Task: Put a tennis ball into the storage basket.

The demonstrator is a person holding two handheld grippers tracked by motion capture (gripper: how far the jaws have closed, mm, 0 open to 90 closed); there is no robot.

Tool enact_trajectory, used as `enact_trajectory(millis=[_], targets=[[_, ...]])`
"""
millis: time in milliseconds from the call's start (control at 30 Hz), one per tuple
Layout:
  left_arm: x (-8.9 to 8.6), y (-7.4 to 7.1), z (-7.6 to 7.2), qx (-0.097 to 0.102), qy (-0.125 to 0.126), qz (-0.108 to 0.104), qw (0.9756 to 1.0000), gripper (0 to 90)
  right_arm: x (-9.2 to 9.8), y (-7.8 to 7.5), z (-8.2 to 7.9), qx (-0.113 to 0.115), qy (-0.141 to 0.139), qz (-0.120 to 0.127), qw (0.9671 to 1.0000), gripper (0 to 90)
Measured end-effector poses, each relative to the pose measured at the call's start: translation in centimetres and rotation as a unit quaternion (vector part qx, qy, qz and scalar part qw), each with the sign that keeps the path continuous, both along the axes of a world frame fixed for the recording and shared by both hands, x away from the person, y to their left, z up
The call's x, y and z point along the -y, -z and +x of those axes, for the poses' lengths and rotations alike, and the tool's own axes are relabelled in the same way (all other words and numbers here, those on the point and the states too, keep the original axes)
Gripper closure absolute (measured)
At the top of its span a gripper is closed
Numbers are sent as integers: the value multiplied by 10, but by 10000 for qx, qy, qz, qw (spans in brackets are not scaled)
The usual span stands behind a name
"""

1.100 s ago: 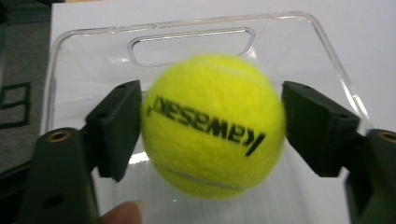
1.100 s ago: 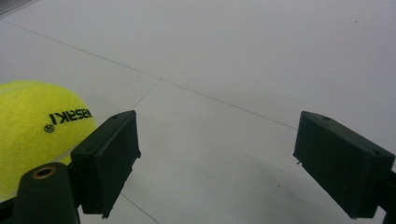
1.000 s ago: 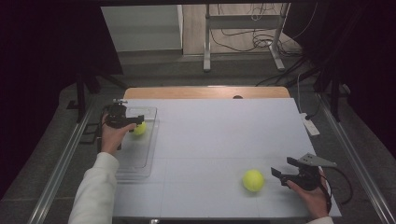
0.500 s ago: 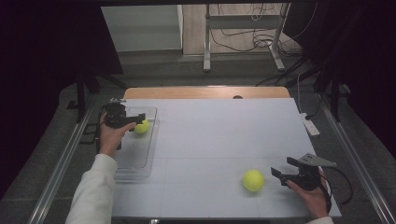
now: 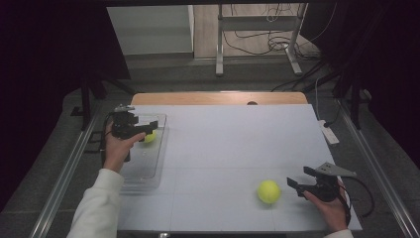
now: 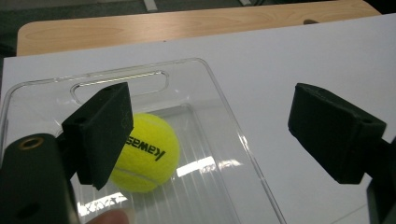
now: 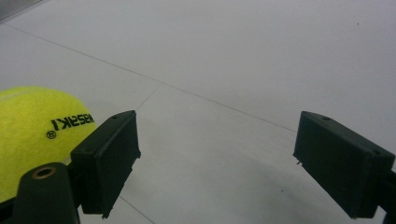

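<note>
— While my left tongs point(image 5: 148, 127) hang over the clear tray point(image 5: 157, 163) at nine o'clock on the surface point(image 5: 223, 144), where's the ball?

— One tennis ball point(image 6: 144, 151) lies on the tray floor near its handle end, below and beside my left pad, with nothing touching it. Those jaws have just been opening and closing a little; now they stand well apart and hold nothing.

— Released on purpose, then?

— I'd say so: the tray walls keep it from rolling, so it can lie loose there.

— And the right side?

— My right tongs point(image 5: 301, 179) sit low at four o'clock, jaws wide and empty. The second tennis ball point(image 5: 268, 191) rests on the bare surface just beside them, outside the left jaw in the right gripper view. I judge it's next for the tray.
</note>
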State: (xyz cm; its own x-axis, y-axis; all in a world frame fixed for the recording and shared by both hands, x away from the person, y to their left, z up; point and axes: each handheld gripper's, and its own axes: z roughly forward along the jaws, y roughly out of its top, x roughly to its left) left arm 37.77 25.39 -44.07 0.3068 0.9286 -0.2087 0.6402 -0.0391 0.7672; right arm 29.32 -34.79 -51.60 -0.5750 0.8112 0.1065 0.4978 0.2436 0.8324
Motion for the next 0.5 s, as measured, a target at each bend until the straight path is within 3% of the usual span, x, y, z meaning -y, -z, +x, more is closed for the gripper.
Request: enact_trajectory(millis=[500], targets=[[5, 3, -15, 114, 286, -179, 9994, 154, -1, 0, 2, -9, 9, -15, 10000, 141]])
